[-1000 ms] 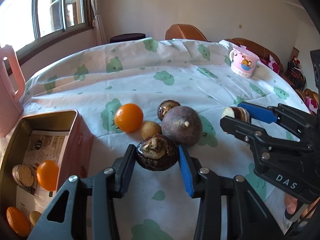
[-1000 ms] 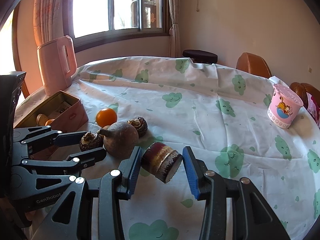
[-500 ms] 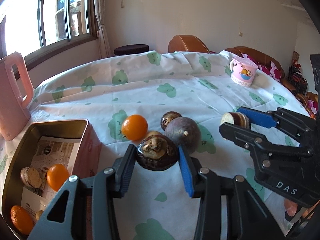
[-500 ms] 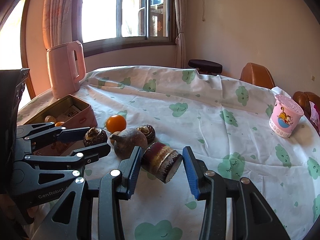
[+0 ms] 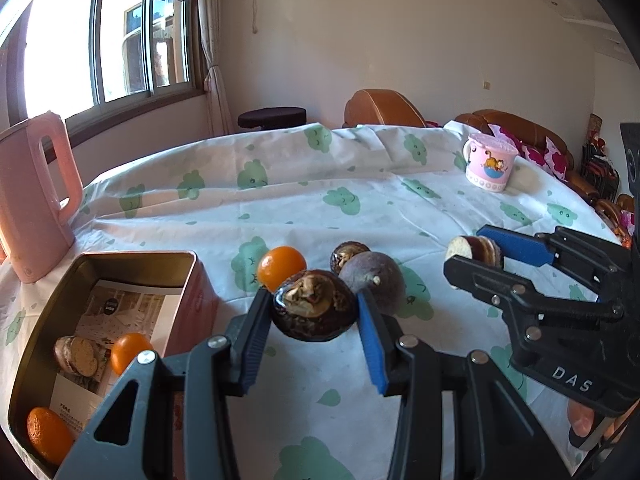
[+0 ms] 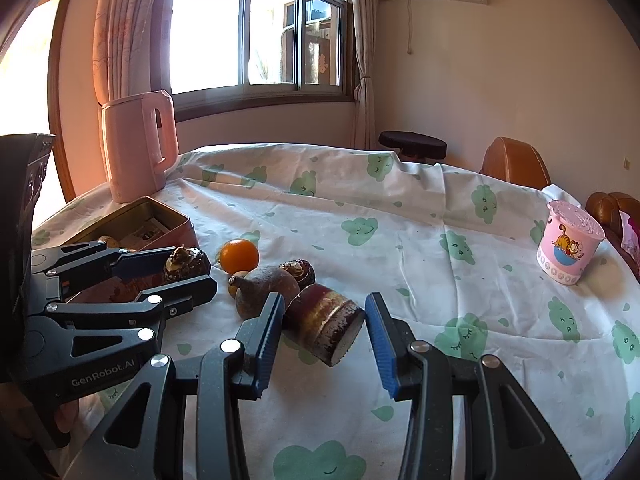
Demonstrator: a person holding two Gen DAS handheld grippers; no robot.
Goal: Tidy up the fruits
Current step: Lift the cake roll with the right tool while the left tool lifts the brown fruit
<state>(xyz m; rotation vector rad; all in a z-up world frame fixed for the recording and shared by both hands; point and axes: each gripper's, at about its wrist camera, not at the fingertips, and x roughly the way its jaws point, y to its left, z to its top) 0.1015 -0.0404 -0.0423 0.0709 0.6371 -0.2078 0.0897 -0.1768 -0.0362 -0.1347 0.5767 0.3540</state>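
- The table (image 5: 280, 200), under a white cloth with green prints, carries everything.
- A pink kettle (image 6: 138, 146) stands at the table's far left edge, near the window.
- An open tin (image 5: 100, 264) sits just in front of the kettle; inside lie two oranges (image 5: 130, 352), a sliced piece and printed paper.
- The right gripper (image 6: 324, 330) points down at a slant over the table, its fingers clamped on a dark red cut chunk (image 6: 324, 322) that is lifted clear of the cloth, cut face toward the camera.
- The left gripper (image 5: 314, 312) tilts down likewise, beside the tin's right wall, with its fingers pressed on a dark brown bulb (image 5: 314, 308) held above the cloth.
- A pink cup (image 5: 490, 166) stands well apart at the far right.
- On the cloth between the grippers rest a purple-brown root (image 5: 374, 280), a loose orange (image 5: 280, 266), a second small bulb (image 5: 346, 252) and a small brownish fruit (image 6: 236, 280), all close together.
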